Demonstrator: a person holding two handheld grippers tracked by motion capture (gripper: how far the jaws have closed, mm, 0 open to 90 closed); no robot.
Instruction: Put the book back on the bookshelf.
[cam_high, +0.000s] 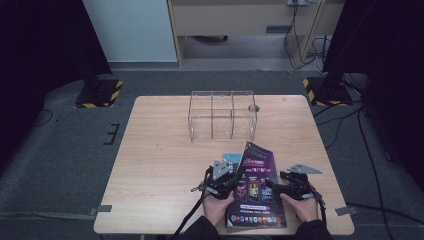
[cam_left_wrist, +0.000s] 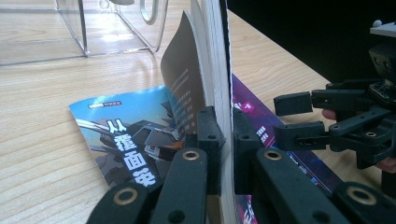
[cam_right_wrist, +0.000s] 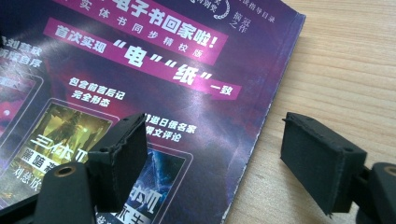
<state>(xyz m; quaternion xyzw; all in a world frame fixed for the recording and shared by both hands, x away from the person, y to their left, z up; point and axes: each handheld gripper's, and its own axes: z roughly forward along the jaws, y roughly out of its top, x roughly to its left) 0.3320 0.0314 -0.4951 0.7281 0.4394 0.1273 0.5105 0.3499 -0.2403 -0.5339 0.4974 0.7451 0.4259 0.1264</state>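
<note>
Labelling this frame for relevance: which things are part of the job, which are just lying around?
In the job:
purple magazine, edge clamped upright
left gripper, shut on it
right gripper, open at its spine edge

Lying about:
blue magazine
clear organizer
table

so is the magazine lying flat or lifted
Partly lifted. The left gripper is shut on the magazine edge, which stands up off the table in its view; the right edge rests near the open right gripper.
</note>
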